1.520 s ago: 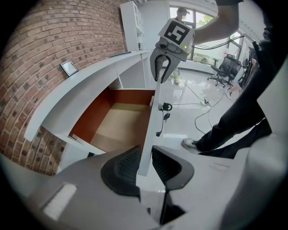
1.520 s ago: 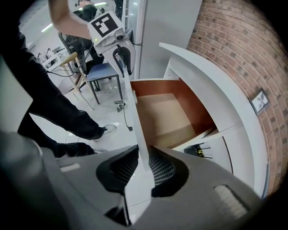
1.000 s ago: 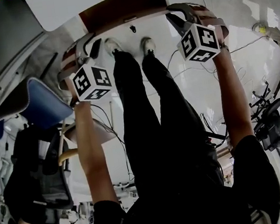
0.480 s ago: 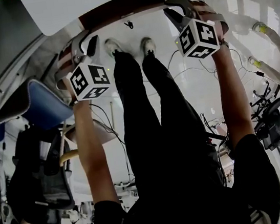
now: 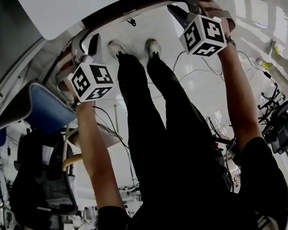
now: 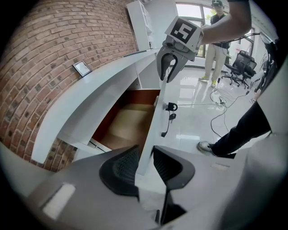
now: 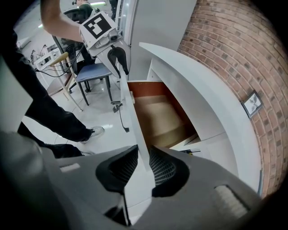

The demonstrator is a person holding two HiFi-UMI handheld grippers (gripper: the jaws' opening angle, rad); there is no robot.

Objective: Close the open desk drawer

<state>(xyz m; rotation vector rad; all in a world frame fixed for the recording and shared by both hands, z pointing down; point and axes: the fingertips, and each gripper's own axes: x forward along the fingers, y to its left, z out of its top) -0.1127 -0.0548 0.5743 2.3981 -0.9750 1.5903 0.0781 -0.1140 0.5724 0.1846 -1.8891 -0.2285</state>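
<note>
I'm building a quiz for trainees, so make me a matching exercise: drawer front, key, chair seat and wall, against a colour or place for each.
Things:
1. drawer front
2. key
3. chair seat
4. wall

Colour or place:
a. blue
b. red brick
c. white
d. hanging on the drawer's outer face

Pairs: 1-c, 2-d, 3-a, 4-b

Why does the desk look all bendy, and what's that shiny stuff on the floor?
Left gripper view: the wide lens bows the white desk top and blacks out the corners. Right gripper view: the drawer front bends the same way. Head view: light glares off the glossy floor.
</note>
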